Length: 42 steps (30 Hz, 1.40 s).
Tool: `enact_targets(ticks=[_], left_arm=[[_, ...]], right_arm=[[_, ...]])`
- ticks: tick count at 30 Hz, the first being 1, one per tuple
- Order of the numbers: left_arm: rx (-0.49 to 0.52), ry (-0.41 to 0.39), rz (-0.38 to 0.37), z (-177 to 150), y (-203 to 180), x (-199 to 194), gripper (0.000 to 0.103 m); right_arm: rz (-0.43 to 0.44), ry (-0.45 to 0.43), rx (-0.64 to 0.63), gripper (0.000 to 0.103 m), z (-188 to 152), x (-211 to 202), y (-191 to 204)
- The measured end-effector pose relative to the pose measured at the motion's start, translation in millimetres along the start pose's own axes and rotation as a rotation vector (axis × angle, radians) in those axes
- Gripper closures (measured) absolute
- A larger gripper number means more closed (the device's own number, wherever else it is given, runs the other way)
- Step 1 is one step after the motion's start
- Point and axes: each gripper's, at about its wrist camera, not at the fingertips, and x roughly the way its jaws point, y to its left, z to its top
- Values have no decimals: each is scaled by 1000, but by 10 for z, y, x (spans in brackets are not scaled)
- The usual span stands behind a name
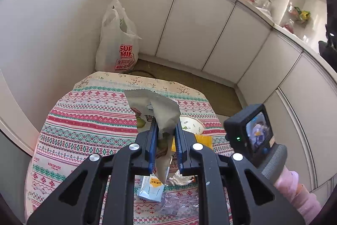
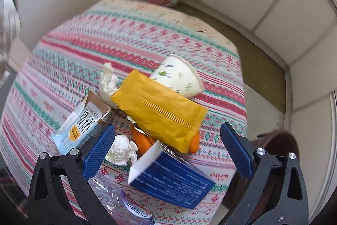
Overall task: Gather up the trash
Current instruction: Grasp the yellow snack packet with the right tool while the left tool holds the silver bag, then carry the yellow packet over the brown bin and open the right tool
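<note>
A: We begin at the jaws. The left gripper [image 1: 166,134] is pinching a grey wrapper [image 1: 155,111]; the pads press on its lower part and the rest stands up above the fingers, clear of the table [image 1: 69,119].

B: And the right gripper [image 2: 168,151]?

A: Its jaws are spread wide with nothing between the pads. We see it pointed down over the pile, with a blue box [image 2: 174,178] and a tissue [image 2: 122,150] lying directly under the gap.

B: What remains on the cloth?

A: Working outward from the right jaws: the box, the tissue, an orange item [image 2: 145,142] half hidden under a yellow packet [image 2: 160,111], a small carton [image 2: 82,121], a second crumpled tissue [image 2: 108,81], a paper cup [image 2: 181,77] on its side, and clear plastic [image 2: 109,191] at the near edge. The packet touches the cup and overlies the orange item.

B: Where does the trash go?

A: We judge the white bag [image 1: 118,43] on the floor beyond the table to be the likely receptacle; we cannot see into it.

B: Progress, then?

A: Early. One wrapper is lifted but not yet deposited. The whole pile is left. We judge the box or the tissue to be the right gripper's nearest pick.
</note>
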Motion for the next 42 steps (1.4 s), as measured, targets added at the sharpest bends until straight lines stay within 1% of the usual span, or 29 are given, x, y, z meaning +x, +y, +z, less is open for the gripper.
enact_targets(ticks=[2, 7, 8, 10, 12, 14, 17, 18, 19, 20, 21, 23, 24, 28, 29, 34, 37, 40, 42], left_arm=[[-24, 8, 3, 9, 98, -3, 87], [-78, 34, 5, 4, 284, 28, 87], [-90, 37, 6, 7, 318, 35, 87], [-111, 45, 7, 5, 385, 47, 87], [-128, 51, 6, 8, 440, 52, 87], [-135, 52, 3, 17, 461, 45, 87], [-131, 48, -1, 19, 443, 19, 87], [-129, 47, 0, 16, 427, 11, 87], [-128, 48, 0, 13, 421, 12, 87], [-127, 49, -1, 9, 419, 15, 87], [-127, 51, -3, 8, 420, 21, 87], [-126, 54, -4, 8, 426, 33, 87], [-125, 54, -4, 8, 423, 35, 87], [-120, 53, -5, 6, 408, 36, 87], [-120, 53, -6, 4, 410, 36, 87], [-128, 57, -10, 2, 418, 40, 87], [-132, 55, -15, 12, 418, 30, 87], [-135, 50, -20, 20, 414, 12, 87], [-136, 46, -25, 23, 424, -5, 87]], right_arm=[[-10, 26, -43, 11, 59, 97, 103], [-49, 66, -140, 11, 139, 280, 325], [-68, 72, -164, 12, 150, 321, 370], [-96, 86, -208, 17, 177, 402, 439], [-102, 99, -226, 29, 195, 459, 455], [-99, 111, -228, 35, 211, 506, 430], [-93, 116, -219, 49, 233, 561, 384], [-91, 111, -213, 54, 237, 564, 362], [-86, 100, -203, 55, 242, 559, 337], [-80, 88, -195, 61, 248, 551, 314], [-81, 77, -192, 72, 253, 540, 299], [-89, 52, -182, 82, 289, 531, 283], [-85, 36, -170, 85, 300, 506, 262], [-72, -3, -110, 91, 353, 445, 167], [-70, -15, -94, 96, 362, 424, 133], [-46, -54, -11, 100, 374, 294, -24], [-47, -78, 25, 102, 390, 172, -113], [-23, -130, 85, 103, 419, -36, -235], [9, -185, 137, 103, 444, -223, -332]])
